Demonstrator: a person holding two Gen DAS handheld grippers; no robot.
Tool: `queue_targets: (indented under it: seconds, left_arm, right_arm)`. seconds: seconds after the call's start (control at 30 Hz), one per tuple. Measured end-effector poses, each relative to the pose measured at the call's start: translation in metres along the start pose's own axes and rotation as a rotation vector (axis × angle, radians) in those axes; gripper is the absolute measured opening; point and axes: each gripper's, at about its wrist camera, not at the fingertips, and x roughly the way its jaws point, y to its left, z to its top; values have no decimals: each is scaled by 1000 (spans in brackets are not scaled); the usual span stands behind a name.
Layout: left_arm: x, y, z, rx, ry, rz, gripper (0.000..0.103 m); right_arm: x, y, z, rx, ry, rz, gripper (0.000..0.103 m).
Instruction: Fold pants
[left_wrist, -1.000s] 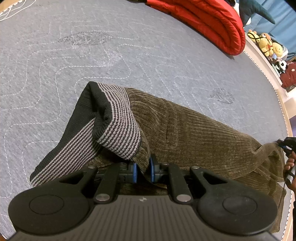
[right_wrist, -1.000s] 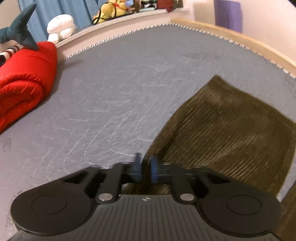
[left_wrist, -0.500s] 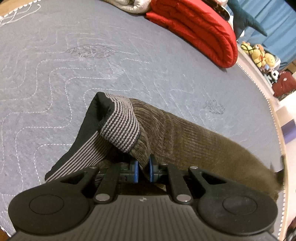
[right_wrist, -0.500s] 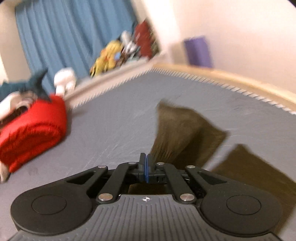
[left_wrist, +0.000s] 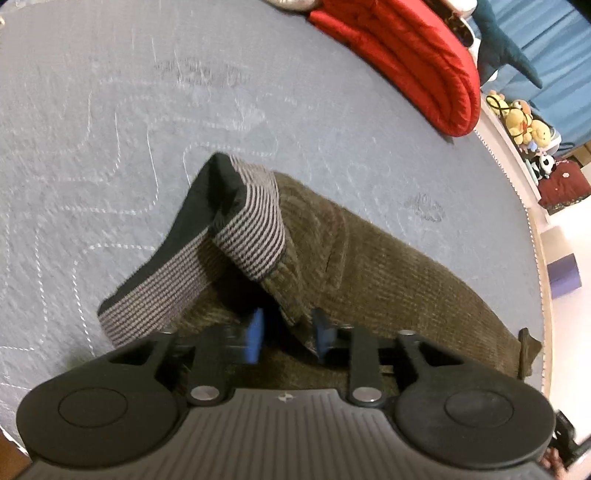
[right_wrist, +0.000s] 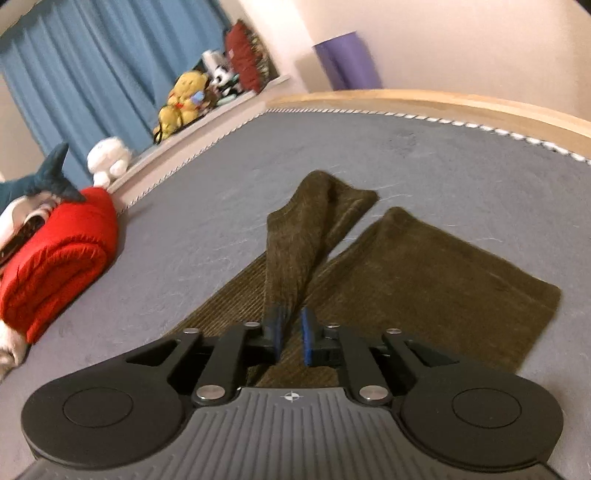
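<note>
Left gripper (left_wrist: 288, 334): jaws have just been opening – parted now, a fold of the pants (left_wrist: 388, 273) near the striped waistband (left_wrist: 251, 236) loose between them. Right gripper (right_wrist: 291, 334): likewise just opening, a raised leg (right_wrist: 295, 243) slack in the gap. The pants run lengthwise ahead of the right gripper on the mattress (right_wrist: 461, 155); the waist end lies nearest the left.

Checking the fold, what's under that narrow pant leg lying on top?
The narrow leg lies across the other, flat leg, which rests on the grey mattress. What lies under their overlap is covered.
</note>
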Motion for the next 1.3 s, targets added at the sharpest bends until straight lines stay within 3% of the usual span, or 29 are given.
queue_targets:
  seconds: [0.2,0.47,0.57,0.6,0.7,0.83,1.0,1.07,1.17,1.23,1.3]
  left_arm:
    - [19,5,12,-27,24,6,54]
    - [32,-3,21,-3,1,33,54]
    - [34,-7,24,9,-15,53,50]
    - [35,-8,25,13,-23,72,39]
    - [31,-10,26,24,-45,82,26]
    - [8,-17,27,63,-131,43,19]
    - [-40,1,25,0,-223,-46,16]
    - [-54,16,19,-6,-209,-58,16]
    - [-46,39,11,-1,-101,11,21]
    - [-32,52,9,-34,-21,53,31]
    - [-28,64,9,-83,-5,107,33]
  right_arm:
    - [49,30,-2,-139,29,-47,52]
    - [101,43,-7,-192,62,-129,55]
    - [110,50,-9,-237,67,-147,53]
    - [113,51,-9,-252,71,-163,42]
    - [114,47,-4,-240,56,-185,14]
    - [84,39,10,-168,-16,-126,11]
    - [8,37,30,-76,-104,-37,10]
    - [-25,23,27,-14,-58,-73,10]
    - [-36,-14,0,82,135,-162,11]
    - [-25,-50,-19,156,265,-242,12]
    - [-25,-82,-19,232,232,-307,17]
